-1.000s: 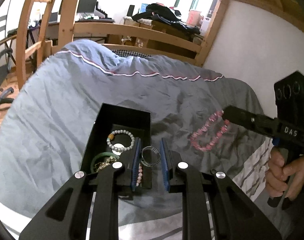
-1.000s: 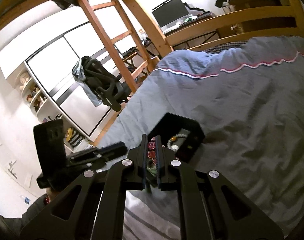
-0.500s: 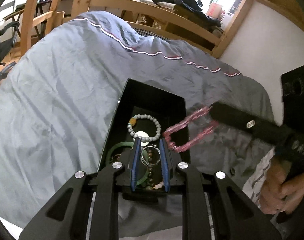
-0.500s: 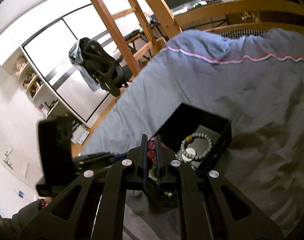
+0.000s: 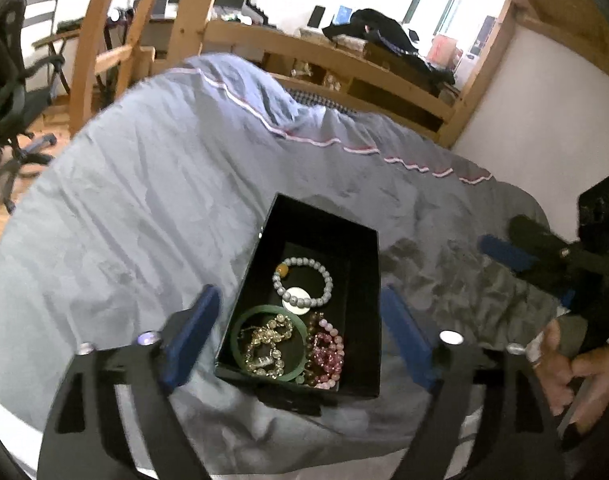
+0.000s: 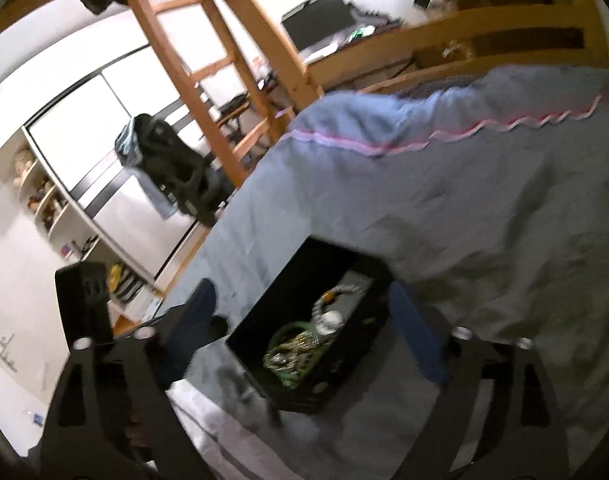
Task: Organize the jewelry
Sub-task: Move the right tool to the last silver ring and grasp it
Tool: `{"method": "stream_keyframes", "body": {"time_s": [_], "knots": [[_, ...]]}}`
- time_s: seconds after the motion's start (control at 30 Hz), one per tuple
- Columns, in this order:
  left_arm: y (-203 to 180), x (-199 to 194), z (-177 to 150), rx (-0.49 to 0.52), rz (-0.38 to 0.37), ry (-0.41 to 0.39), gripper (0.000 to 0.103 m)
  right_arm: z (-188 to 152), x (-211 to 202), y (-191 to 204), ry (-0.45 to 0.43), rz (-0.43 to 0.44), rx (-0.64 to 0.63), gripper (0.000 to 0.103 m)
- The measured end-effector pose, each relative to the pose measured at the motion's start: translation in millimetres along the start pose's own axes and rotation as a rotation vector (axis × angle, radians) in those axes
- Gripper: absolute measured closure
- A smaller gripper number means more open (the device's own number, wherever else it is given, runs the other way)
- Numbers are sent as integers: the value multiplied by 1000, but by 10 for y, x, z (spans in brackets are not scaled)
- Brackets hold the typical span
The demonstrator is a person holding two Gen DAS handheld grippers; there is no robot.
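Observation:
An open black box (image 5: 324,216) sits on the grey-blue bedcover. Inside lie a grey bead bracelet (image 5: 304,280), a green bangle (image 5: 240,344) around a gold chain (image 5: 266,340), and a pink bead bracelet (image 5: 326,350). My left gripper (image 5: 300,296) hovers over the box's near end, its jaws opening wide with nothing pressed between the blue pads (image 5: 192,328). My right gripper (image 5: 532,276), held in a hand at the right, is apart from the box. In its own view the right gripper (image 6: 300,300) is also opening and empty, above the box (image 6: 304,260).
The wrinkled bedcover (image 5: 164,184) spreads around the box, with a wooden bed frame (image 5: 344,60) and desks behind. An office chair (image 6: 172,168) and a wooden ladder (image 6: 192,72) stand off the bed's side. The left gripper's black body (image 6: 84,300) is at the left.
Both grippers went from shut to wide open. The silver ring left the left pads. The pink bracelet left the right pads and lies in the box. The right gripper drew back to the right.

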State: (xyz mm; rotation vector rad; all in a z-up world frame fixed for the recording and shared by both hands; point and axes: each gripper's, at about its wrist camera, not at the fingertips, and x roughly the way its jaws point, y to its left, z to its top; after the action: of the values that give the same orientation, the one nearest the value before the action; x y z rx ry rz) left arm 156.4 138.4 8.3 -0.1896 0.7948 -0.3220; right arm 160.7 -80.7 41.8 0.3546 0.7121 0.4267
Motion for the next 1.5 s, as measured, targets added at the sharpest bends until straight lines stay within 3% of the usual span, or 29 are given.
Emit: {"method": "stream_keyframes", "body": {"time_s": [0.07, 0.13, 0.4, 0.6, 0.8, 0.87, 0.93, 1.03, 1.17, 1.27, 1.43, 1.5], "knots": [[-71, -41, -8, 11, 10, -8, 6, 15, -155, -50, -10, -44, -22, 9], [-182, -99, -33, 23, 4, -20, 6, 1, -298, -95, -20, -87, -46, 4], [-778, -227, -254, 43, -72, -66, 6, -278, -764, -279, -15, -222, -146, 4], [-1243, 69, -645, 177, -29, 26, 6, -614, -911, -526, 9, -274, -147, 4], [-1318, 220, -831, 203, -39, 92, 6, -935, -787, -755, 85, -305, -153, 4], [-1344, 256, -878, 219, -45, 112, 6, -1011, -704, -857, 120, -304, -120, 9], [-1365, 306, -921, 231, -38, 126, 6, -1094, -605, -953, 155, -326, -91, 24], [-1376, 379, -951, 237, -32, 144, 6, -1204, -440, -1037, 212, -357, -75, 36], [-1374, 448, -903, 230, -41, 145, 6, -1282, -266, -1016, 247, -361, -114, 41], [-1364, 519, -869, 212, -56, 157, 6, -1346, -116, -1087, 305, -380, -104, 55], [-1453, 716, -901, 249, -73, 196, 6, -1298, -107, -1084, 275, -339, -84, 80], [-1486, 809, -919, 263, -77, 213, 6, -1315, -66, -1102, 293, -335, -78, 82]]}}
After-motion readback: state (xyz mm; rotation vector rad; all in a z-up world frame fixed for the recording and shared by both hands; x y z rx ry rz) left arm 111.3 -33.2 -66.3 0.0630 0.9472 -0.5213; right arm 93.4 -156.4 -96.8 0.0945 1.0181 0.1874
